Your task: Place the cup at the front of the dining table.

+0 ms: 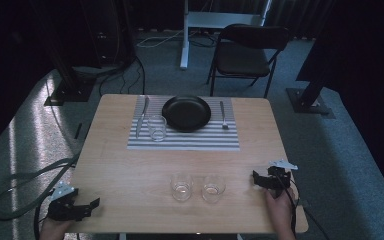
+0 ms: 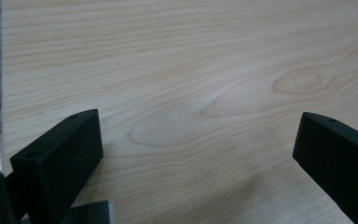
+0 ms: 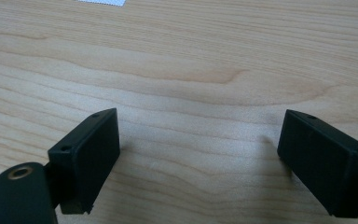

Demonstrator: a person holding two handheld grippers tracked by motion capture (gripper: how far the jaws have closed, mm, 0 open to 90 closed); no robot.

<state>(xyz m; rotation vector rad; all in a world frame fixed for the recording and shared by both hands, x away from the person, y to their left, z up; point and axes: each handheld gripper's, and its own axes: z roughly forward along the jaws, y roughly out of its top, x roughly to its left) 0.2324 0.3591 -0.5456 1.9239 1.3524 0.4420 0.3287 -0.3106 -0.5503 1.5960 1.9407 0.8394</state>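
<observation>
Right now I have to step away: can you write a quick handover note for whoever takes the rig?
Left tongs: open, holding nothing, at the table's near-left corner.
Right tongs: open, holding nothing, near the right edge.
Two glasses stand side by side at the near edge, left glass and right glass, the latter closest to the right tongs.
Placemat already carries plate, knife, fork and one glass.
Neither near glass is gripped yet; handling them likely remains.

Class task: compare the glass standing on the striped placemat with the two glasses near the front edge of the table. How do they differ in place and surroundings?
The glass on the placemat stands alone between knife and black plate; the two front glasses stand side by side on bare wood. The front glasses are nearer the grippers. All look clear, upright and empty.
</observation>
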